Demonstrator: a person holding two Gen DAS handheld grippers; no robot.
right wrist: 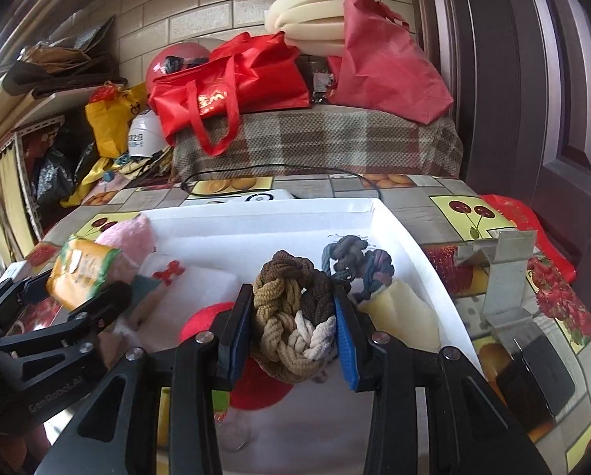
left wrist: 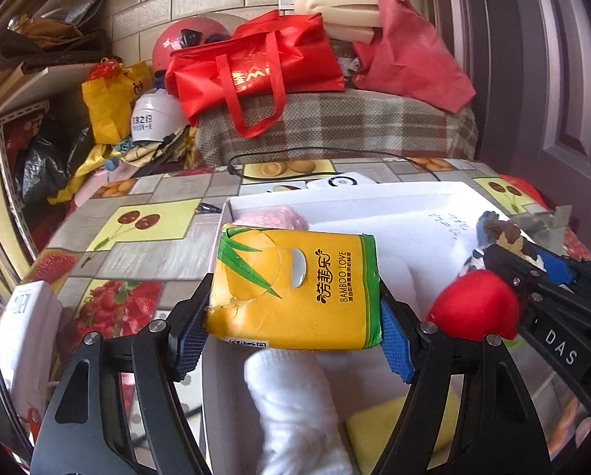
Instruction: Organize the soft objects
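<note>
The left gripper (left wrist: 295, 316) has its jaws clamped on the short ends of a yellow tissue pack (left wrist: 295, 289), gripping it across its width so the soft pack stays flat, label up. It hangs over the near-left corner of the white box (right wrist: 414, 237), probably on its way in. The right gripper (right wrist: 293, 316) has its jaws clamped on a brown braided ring (right wrist: 293, 316), squeezing it from both sides so the loose loops cannot slip; it hangs above the box's middle.

The pack is glossy yellow with green edges, bamboo leaves and a punched carry hole; its wrapper is torn and dented at one near corner. The ring is woven from tan, dark brown and cream cords, thick and springy. A similar blue-grey ring (right wrist: 354, 257) lies further back in the box, touching a pale foam piece (right wrist: 398, 312). A pink fluffy item (right wrist: 131, 237) sits in the far-left corner, a red soft ball (left wrist: 473, 304) lower down. The box rests on a fruit-patterned tabletop (right wrist: 473, 213).
</note>
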